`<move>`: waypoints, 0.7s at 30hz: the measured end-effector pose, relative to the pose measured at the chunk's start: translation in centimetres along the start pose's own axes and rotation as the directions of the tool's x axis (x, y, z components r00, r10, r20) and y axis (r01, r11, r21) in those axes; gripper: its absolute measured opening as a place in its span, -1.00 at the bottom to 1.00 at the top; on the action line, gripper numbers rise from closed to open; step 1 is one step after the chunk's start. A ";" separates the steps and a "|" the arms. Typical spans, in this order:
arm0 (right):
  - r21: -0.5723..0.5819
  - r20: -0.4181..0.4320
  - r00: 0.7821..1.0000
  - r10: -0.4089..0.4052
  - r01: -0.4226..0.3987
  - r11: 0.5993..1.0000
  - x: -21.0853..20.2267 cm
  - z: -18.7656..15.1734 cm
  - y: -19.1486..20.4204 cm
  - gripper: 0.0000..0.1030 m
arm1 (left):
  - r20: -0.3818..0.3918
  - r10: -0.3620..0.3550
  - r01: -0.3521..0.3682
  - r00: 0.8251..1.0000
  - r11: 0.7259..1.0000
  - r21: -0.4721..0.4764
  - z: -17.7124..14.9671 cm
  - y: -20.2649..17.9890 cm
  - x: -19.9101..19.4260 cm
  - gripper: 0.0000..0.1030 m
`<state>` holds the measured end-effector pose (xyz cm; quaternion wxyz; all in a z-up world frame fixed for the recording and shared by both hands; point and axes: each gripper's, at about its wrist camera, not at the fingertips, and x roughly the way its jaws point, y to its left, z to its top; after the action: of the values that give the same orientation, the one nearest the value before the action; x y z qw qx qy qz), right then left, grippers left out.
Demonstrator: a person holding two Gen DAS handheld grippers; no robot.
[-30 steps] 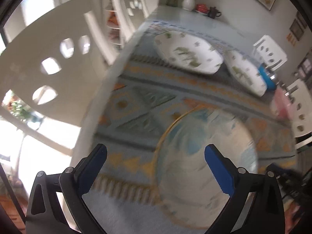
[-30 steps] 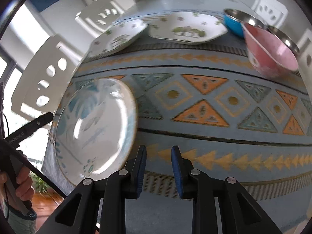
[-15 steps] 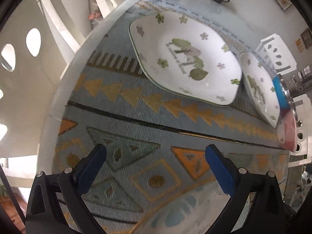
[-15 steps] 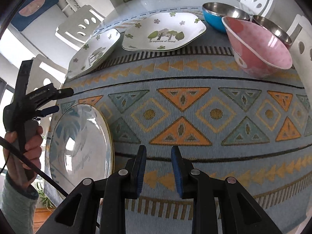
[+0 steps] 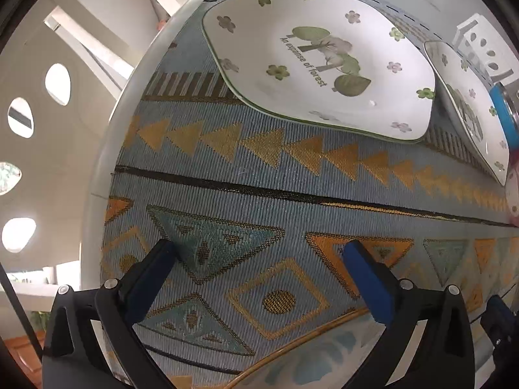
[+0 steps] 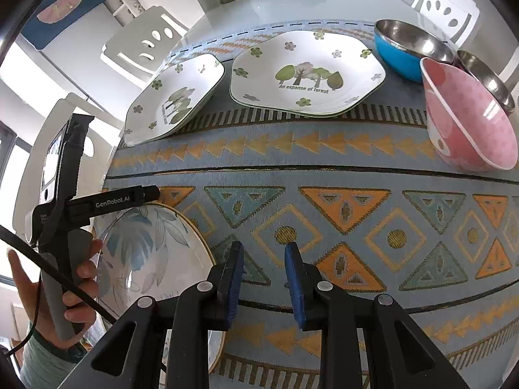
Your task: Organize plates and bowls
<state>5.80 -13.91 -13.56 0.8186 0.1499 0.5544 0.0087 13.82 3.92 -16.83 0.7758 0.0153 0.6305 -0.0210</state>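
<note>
While the left gripper (image 5: pixel 256 256) hangs wide apart and empty, the forest plate (image 5: pixel 319 61) lies just ahead. I'd slide one finger under its near rim. The right gripper (image 6: pixel 263 278) is nearly together, empty.

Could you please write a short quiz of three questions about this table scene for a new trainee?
1. True or false: the left hand-held gripper holds a plate.
2. Which dish sits nearest the pink bowl? A) blue bowl B) leaf-pattern plate C) square flower plate
3. What is printed on the hexagonal plate?

Key: 1. False; its jaws are wide open over the patterned cloth. 2. A. 3. Trees and the words "An expanse of forest".
</note>
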 end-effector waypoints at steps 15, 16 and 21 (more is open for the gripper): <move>0.064 0.016 1.000 -0.013 0.012 0.998 -0.2 0.5 -1.1 -0.51 | 0.116 0.020 -0.014 0.993 0.999 -0.050 -1.1 0.4 -0.4 1.00; 0.074 0.020 1.000 -0.012 0.011 0.997 -0.2 0.6 -1.2 -0.51 | 0.120 0.025 -0.018 0.992 0.998 -0.061 -1.3 0.4 -0.5 1.00; 0.103 0.030 0.999 -0.018 0.015 0.995 -0.3 1.0 -1.8 -0.51 | 0.117 0.030 -0.020 0.993 0.997 -0.079 -1.6 0.4 -0.7 1.00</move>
<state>6.32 -15.96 -13.38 0.8182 0.1873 0.5428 -0.0288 12.10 4.41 -16.51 0.8119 -0.0081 0.5836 0.0123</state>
